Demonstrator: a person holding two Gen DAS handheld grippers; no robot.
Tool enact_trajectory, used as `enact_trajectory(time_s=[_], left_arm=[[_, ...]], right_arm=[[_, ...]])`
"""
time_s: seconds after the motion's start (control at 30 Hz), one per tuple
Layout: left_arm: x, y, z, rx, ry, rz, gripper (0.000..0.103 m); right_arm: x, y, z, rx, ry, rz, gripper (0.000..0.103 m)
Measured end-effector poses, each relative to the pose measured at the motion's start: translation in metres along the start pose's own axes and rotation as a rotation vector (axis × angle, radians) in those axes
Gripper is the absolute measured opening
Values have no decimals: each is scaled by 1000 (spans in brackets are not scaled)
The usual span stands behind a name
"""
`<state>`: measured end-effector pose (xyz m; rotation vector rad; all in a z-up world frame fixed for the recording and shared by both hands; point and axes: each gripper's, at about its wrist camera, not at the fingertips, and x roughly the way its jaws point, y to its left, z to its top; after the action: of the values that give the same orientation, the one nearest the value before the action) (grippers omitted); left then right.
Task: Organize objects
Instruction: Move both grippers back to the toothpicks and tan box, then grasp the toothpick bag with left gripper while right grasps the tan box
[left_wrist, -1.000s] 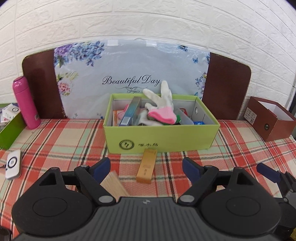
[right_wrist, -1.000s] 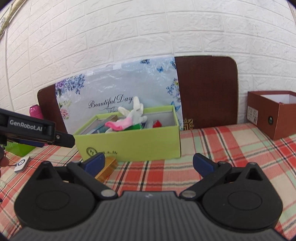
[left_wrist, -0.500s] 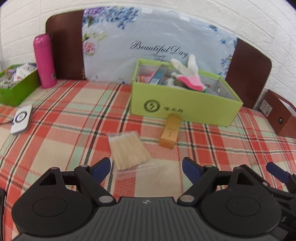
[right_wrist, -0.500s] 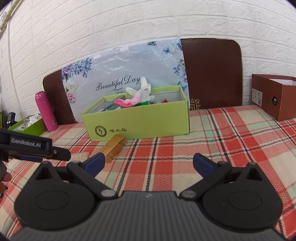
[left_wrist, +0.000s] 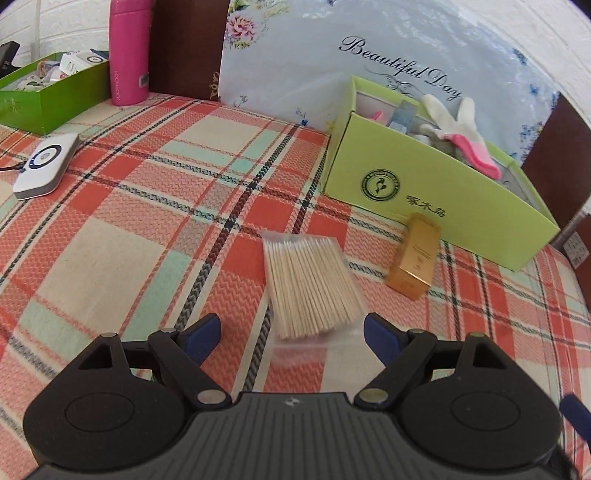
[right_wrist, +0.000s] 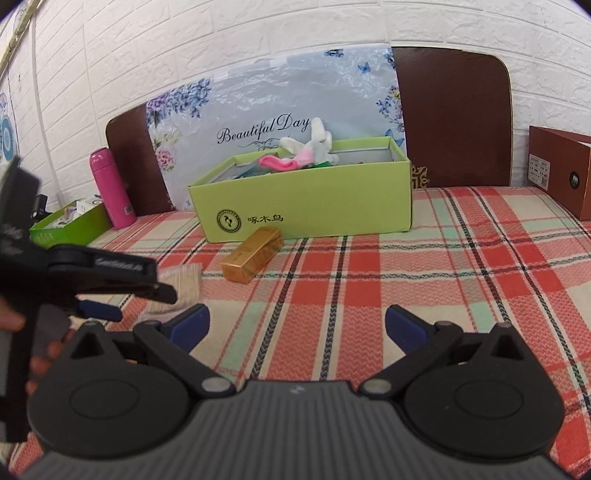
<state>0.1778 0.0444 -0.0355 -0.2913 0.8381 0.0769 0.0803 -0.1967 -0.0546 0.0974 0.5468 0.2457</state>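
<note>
A clear bag of wooden cotton swabs (left_wrist: 312, 286) lies on the plaid cloth, just ahead of my left gripper (left_wrist: 291, 338), which is open and tilted down over the bag's near end. To its right lies a small gold box (left_wrist: 415, 256), close to a lime-green box (left_wrist: 424, 192) holding a white and pink glove (left_wrist: 461, 129) and other items. My right gripper (right_wrist: 297, 326) is open over bare cloth, with nothing between its fingers. From the right wrist, the gold box (right_wrist: 255, 254), the green box (right_wrist: 306, 203) and the swabs (right_wrist: 183, 282) show, partly behind the left gripper.
A pink bottle (left_wrist: 129, 51), a darker green tray of small items (left_wrist: 55, 92) and a white device with a cable (left_wrist: 46, 164) sit at the left. A brown box (right_wrist: 559, 170) stands at the right. A floral board leans on the white brick wall.
My left gripper has dropped and tipped downward toward the swab bag, which now lies close between its open fingers. The right gripper has moved slightly lower and closer to the cloth.
</note>
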Motion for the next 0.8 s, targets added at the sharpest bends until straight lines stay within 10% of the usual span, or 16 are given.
enact_trajectory(time_s=[0.2, 0.3, 0.4, 0.8], left_arm=[[18, -13, 8, 69, -48, 2, 87], [15, -10, 2, 125, -91, -12, 44], [7, 6, 0, 85, -55, -124, 26], [-22, 31, -32, 88, -28, -185, 24]], right_arm=[[2, -2, -1, 1, 13, -9, 103], [5, -2, -1, -5, 13, -8, 103], [14, 3, 1, -27, 21, -17, 103], [107, 38, 42, -47, 103, 0, 80]])
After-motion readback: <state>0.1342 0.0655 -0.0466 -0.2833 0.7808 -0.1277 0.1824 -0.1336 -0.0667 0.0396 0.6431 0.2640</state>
